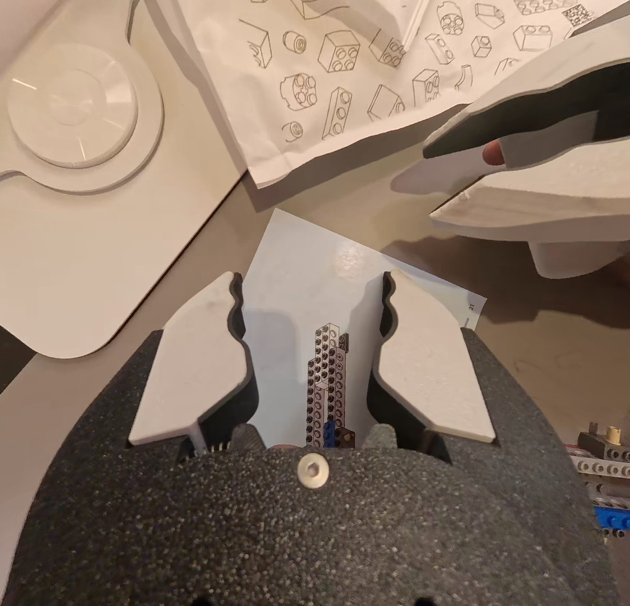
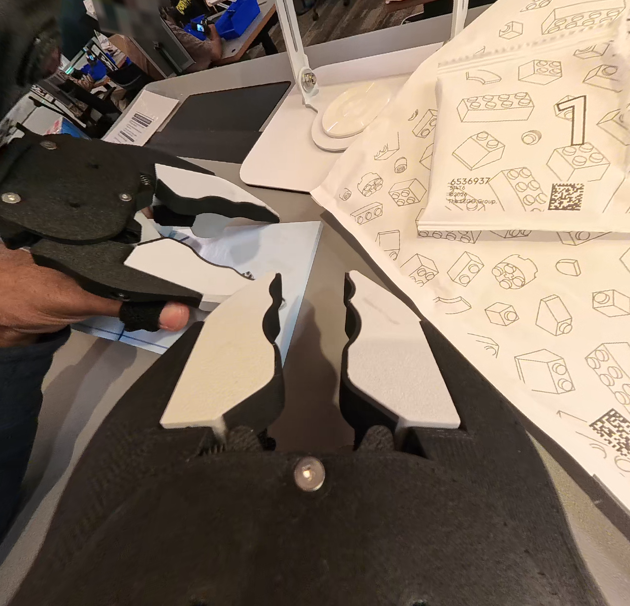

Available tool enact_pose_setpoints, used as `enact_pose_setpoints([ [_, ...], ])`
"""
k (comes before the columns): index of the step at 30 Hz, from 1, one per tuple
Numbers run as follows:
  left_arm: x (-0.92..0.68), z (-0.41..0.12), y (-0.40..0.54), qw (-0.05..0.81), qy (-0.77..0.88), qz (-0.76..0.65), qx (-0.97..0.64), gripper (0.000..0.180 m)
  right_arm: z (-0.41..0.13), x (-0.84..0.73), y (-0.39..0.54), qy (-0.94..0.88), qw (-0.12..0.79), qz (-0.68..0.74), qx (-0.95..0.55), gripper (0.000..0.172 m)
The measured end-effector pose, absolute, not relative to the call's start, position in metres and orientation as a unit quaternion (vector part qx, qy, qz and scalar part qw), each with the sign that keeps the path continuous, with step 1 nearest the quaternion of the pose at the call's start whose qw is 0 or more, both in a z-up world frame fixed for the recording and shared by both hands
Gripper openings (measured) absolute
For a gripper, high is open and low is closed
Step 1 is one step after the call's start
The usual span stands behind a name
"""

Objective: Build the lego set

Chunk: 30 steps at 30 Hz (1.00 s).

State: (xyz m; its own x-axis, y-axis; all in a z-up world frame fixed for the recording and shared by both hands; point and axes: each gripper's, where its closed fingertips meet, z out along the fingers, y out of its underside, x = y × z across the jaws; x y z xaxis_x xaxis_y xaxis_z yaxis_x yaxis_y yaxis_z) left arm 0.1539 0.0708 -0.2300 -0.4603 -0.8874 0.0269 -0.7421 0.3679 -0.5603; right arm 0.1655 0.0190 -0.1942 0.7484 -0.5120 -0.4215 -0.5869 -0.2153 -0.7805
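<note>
1. Over the booklet (image 1: pixel 327 283) on the grey worktop (image 1: pixel 306 197), the left gripper (image 1: pixel 312 276) hangs with its fingers (image 1: pixel 204 351) spread wide and nothing between them; the page under them bears a drawing of a brick tower.
2. Seen from the right wrist, the left gripper (image 2: pixel 238 245) lies on its side above the same booklet (image 2: pixel 286 248), gripped by a hand (image 2: pixel 51 303) whose thumb wears a black sleeve.
3. The right gripper (image 2: pixel 312 276) sits just beside the booklet's corner, its fingers (image 2: pixel 231 351) partly apart with only bare worktop (image 2: pixel 327 248) showing in the gap; its left fingertip overlaps the booklet's edge in this view, but contact cannot be judged.
4. In the left wrist view the right gripper (image 1: pixel 426 167) reaches in from the right, above the worktop and near the edge of the paper bag (image 1: pixel 324 78).
5. That big white bag (image 2: pixel 494 317), printed with brick outlines, lies right of the right gripper; a smaller bag (image 2: pixel 511 129) of the same print rests on top of it.
6. A white lamp base (image 1: pixel 71 112) with a round disc stands left of the bag, and its arm (image 2: pixel 289 27) rises behind.
7. A small brick model (image 1: pixel 600 460), grey, tan and blue, sits at the lower right of the left gripper.
</note>
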Motion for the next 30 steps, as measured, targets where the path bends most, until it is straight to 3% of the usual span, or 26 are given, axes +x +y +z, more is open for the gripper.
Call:
enact_pose_setpoints([
  [14, 0.147, -0.222, 0.071, 0.145, 0.826, -0.246, -0.486, 0.078, -0.195, 0.166, 0.019, 0.354, 0.516, 0.034, -0.779, 0.035],
  [30, 0.138, -0.212, 0.076, 0.165, 0.851, -0.229, -0.442, 0.060, -0.197, 0.167, 0.031, 0.273, 0.478, -0.061, -0.832, 0.036],
])
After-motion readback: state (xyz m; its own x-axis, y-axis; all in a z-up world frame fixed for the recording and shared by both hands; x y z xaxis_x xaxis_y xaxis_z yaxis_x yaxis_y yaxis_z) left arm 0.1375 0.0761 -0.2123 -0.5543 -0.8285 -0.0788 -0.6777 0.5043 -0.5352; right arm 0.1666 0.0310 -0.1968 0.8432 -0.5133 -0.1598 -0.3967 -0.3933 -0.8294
